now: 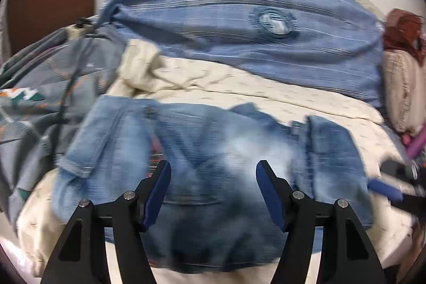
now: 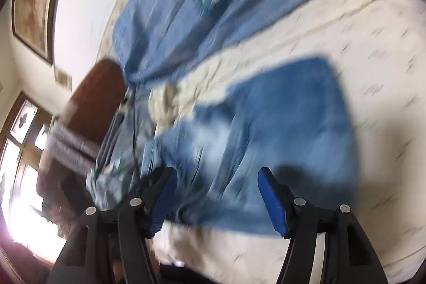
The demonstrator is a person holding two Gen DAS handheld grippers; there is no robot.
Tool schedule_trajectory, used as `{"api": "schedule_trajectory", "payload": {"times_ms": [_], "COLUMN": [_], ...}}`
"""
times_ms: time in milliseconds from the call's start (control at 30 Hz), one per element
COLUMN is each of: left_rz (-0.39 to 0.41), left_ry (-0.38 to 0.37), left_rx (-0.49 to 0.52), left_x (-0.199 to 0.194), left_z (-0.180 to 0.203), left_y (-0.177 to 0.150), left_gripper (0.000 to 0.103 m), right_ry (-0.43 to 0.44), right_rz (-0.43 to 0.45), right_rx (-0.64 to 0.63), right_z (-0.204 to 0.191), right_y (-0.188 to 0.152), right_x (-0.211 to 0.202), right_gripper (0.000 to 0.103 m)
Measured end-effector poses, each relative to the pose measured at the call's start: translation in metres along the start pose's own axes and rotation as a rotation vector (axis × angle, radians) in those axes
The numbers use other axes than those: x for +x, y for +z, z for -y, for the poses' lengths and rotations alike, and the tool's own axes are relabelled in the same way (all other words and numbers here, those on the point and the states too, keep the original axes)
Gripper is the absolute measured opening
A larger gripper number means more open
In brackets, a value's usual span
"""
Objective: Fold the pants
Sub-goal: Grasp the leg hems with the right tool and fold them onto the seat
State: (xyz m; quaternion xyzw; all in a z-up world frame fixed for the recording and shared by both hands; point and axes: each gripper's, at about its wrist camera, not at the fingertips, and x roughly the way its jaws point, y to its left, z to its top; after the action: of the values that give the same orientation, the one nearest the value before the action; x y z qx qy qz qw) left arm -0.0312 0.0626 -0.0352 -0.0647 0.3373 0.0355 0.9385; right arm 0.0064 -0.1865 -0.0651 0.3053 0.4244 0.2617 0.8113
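The jeans [image 1: 202, 172] are lying bunched on the cream bedsheet [image 1: 306, 103], partly folded over themselves, with a cuffed leg end [image 1: 80, 164] sticking out toward the patterned grey blanket [image 1: 40, 87] and a big blue pillow [image 1: 239, 25] sitting beyond them. The left gripper [image 1: 213, 193] is hanging over the middle of the denim with its jaws spread wide and nothing between them; the right gripper [image 2: 217, 200] is hovering over the near edge of the jeans [image 2: 266, 129], its jaws likewise apart and empty. Both views are smearing with motion, so the seams are hard to make out. Denim like this is looking fairly heavy and floppy yet thick enough to hold a crease, and not slippery. I would be pinching it at the doubled edges, the cuff or waistband, where several layers are giving the pads something firm to bite.
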Motion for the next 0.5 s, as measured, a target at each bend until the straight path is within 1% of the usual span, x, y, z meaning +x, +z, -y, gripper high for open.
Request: {"api": "schedule_trajectory", "payload": {"times_ms": [100,200,267,300,333,367,400,433,467,500], "left_rz": [-0.029,-0.092,-0.128,-0.151,-0.182,-0.198,-0.222,-0.237,-0.254,-0.275], "left_ry": [-0.097,-0.201,-0.218,-0.224,-0.24,-0.254,-0.279,-0.292,-0.305,-0.317], "left_rx": [0.006,0.013,0.017,0.021,0.021,0.022,0.028,0.039,0.052,0.071], "left_x": [0.005,0.017,0.025,0.029,0.035,0.037,0.041,0.043,0.046,0.049], "left_z": [0.012,0.028,0.035,0.038,0.042,0.044,0.047,0.05,0.053,0.058], "left_y": [-0.002,-0.007,-0.01,-0.012,-0.015,-0.016,-0.019,-0.021,-0.023,-0.025], "left_gripper": [0.067,0.067,0.067,0.067,0.067,0.067,0.067,0.063,0.057,0.055], "right_ry": [-0.055,-0.107,-0.144,-0.166,-0.207,-0.237,-0.266,-0.292,-0.316,-0.332], "right_rz": [0.078,0.125,0.139,0.132,0.119,0.112,0.103,0.087,0.059,0.015], "right_rx": [0.016,0.022,0.007,-0.002,-0.013,-0.023,-0.035,-0.051,-0.069,-0.087], "right_z": [0.012,0.019,0.021,0.02,0.021,0.021,0.022,0.022,0.023,0.026], "right_y": [0.018,0.036,0.046,0.051,0.056,0.059,0.062,0.064,0.064,0.062], "right_x": [-0.014,-0.013,-0.003,0.003,0.014,0.02,0.026,0.037,0.045,0.057], "right_gripper": [0.067,0.065,0.058,0.05,0.039,0.035,0.035,0.035,0.035,0.035]}}
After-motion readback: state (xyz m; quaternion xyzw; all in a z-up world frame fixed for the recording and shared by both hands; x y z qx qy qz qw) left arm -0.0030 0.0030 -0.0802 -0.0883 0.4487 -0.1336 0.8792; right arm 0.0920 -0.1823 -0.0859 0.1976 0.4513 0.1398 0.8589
